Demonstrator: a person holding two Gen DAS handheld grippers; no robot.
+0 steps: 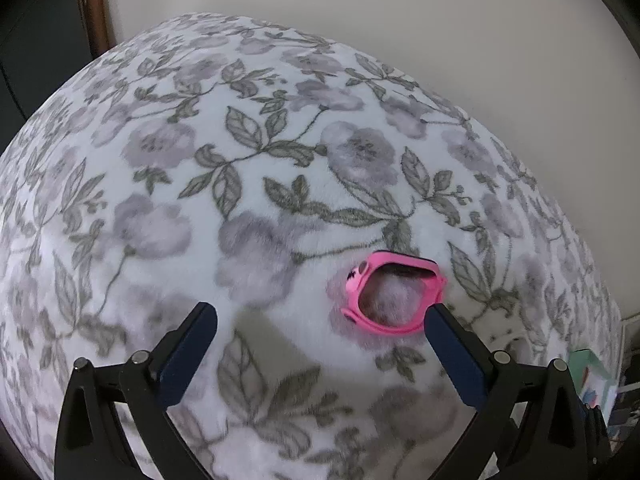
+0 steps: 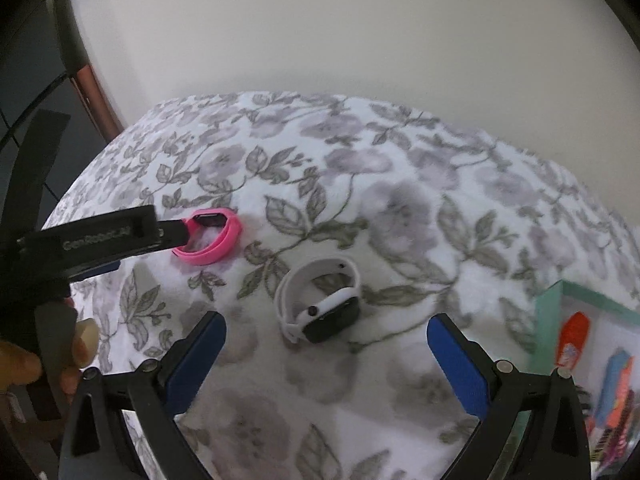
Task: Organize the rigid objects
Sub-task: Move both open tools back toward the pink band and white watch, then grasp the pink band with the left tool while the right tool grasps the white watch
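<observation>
A pink watch lies on the floral blanket, just beyond my left gripper's right fingertip. My left gripper is open and empty. In the right wrist view the pink watch lies at left with the left gripper's finger touching or right beside it. A white watch with a dark screen lies on the blanket ahead of my right gripper, which is open and empty.
A teal-edged box with colourful print sits at the right edge of the bed, also seen in the left wrist view. A plain wall stands behind the bed. A wooden frame edge is at far left.
</observation>
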